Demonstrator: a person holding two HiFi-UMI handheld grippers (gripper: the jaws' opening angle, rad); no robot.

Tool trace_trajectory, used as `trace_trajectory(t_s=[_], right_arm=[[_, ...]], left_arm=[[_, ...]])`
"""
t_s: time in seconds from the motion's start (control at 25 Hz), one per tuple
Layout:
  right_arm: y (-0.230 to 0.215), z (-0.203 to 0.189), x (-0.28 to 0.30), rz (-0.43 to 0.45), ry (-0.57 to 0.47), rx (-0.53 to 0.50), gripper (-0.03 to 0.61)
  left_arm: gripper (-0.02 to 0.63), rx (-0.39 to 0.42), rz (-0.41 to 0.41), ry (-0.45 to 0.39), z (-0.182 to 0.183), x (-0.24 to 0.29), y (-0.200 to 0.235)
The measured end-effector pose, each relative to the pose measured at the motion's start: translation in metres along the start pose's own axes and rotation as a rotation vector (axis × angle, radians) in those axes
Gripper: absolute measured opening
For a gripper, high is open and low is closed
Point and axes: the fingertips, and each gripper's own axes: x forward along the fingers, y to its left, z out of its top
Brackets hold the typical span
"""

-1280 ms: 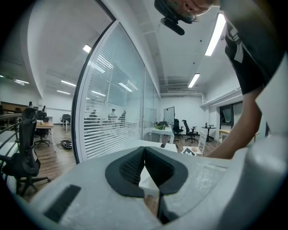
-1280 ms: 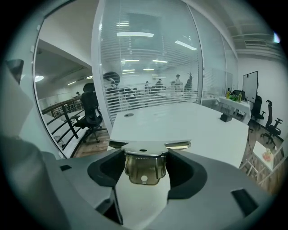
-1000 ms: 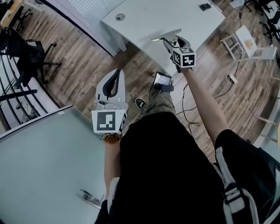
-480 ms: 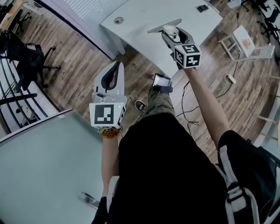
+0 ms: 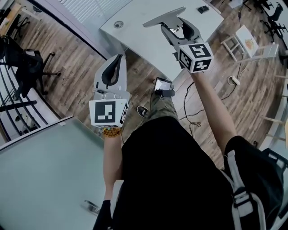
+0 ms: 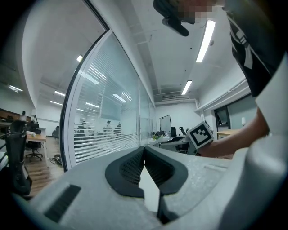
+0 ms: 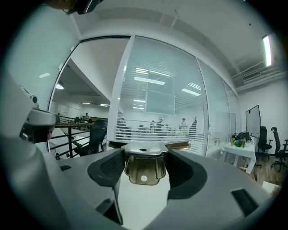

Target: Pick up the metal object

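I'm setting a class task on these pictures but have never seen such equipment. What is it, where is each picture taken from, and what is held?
A person holds a two-jaw gripper in each hand. The head view looks down from the person's head; the other two views come from cameras on the grippers. The left gripper is shut on nothing. The right gripper grips a metal bracket over the white table, which bears a small dark thing.

Bright, even light from ceiling strip lights (image 6: pixel 206 41), heavy fisheye distortion, black corners
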Motion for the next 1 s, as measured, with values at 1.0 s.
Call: trace_trajectory(t_s=[1.0], right_arm=[[0.064, 0.072, -0.070, 0.046, -0.183, 0.023, 0.276]], left_arm=[[0.015, 0.002, 0.087, -0.103, 0.029, -0.005, -0.007]])
